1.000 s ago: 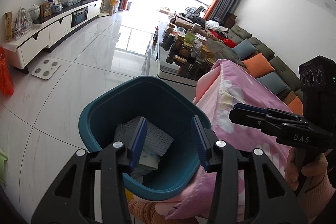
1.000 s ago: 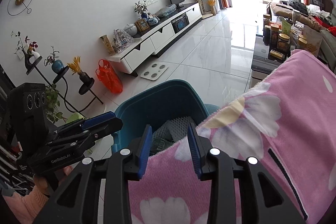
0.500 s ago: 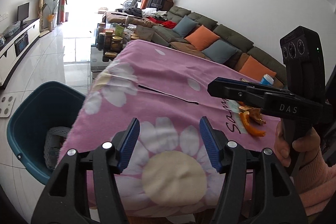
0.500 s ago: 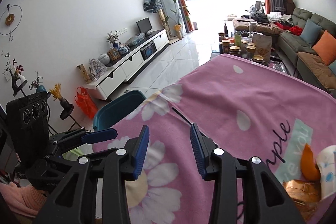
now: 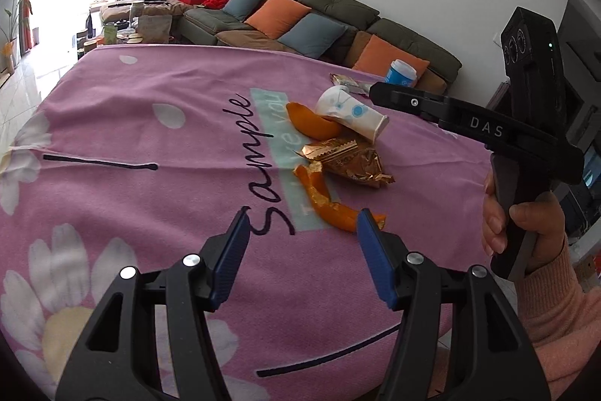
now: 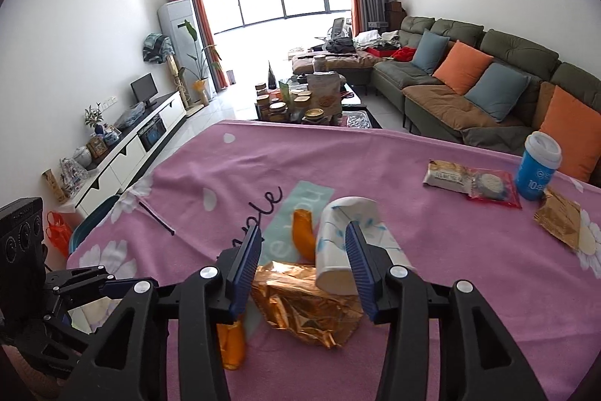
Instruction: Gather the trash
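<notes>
Both grippers, left gripper (image 5: 302,247) and right gripper (image 6: 304,258), hung wide and empty. Nearest lay orange peel (image 5: 330,209), then a gold wrapper (image 6: 304,307), then a tipped paper cup (image 6: 349,243). Best to straddle the wrapper's middle squarely, then close gently.

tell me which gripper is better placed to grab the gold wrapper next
Right. The right gripper hangs open directly over the gold wrapper, while the left gripper is open but short of it, nearer an orange peel.
</notes>
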The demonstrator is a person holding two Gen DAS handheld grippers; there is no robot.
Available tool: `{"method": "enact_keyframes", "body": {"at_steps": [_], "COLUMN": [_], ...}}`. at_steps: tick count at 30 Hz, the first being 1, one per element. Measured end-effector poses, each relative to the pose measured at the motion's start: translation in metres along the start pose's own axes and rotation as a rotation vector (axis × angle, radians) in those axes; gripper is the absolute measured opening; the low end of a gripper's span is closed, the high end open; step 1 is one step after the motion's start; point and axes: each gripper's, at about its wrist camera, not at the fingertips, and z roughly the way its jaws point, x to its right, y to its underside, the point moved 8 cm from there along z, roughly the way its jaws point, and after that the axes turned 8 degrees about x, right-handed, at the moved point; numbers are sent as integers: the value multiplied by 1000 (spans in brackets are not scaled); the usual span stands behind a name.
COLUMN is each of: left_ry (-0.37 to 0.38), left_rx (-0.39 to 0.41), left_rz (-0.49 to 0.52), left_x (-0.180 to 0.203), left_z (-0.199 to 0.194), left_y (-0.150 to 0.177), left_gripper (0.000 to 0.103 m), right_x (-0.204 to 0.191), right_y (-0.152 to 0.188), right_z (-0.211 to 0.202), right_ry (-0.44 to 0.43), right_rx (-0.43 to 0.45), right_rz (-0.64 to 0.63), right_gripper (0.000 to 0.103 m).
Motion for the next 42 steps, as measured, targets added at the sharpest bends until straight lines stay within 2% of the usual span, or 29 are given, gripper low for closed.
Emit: {"method": "enact_keyframes", "body": {"at_steps": [7, 11, 16, 21, 25, 27, 34, 42], "left_ry": [26, 25, 26, 23, 18, 13, 9, 0], "left_rx": [-62, -88, -114, -127, -129, -129, -120, -89], "left_rz": [-40, -48, -50, -57, -70, -68, -77, -65], "left_x": [3, 6, 7, 6, 5, 4, 2, 1], "left_z": [32, 42, 51, 55, 59, 59, 55, 42], "left_y": [-3, -3, -1, -2, -3, -3, -1, -4], "left_gripper": [56, 55, 45, 32, 24, 13, 13, 11], "right_x": [25, 23, 19, 23, 22, 21, 19, 19], "right_y": [14, 18, 23, 29, 28, 27, 22, 14], "right_z": [7, 12, 19, 23, 21, 19, 12, 1], "right_ry": [35, 53, 90, 104, 101, 97, 78, 67], "right_rx": [-34, -48, -62, -80, -71, -66, -45, -12], "right_rz": [-7, -51, -123, -135, -149, -159, -159, -134], "right_gripper": [50, 53, 54, 53, 44, 38, 22, 20]}}
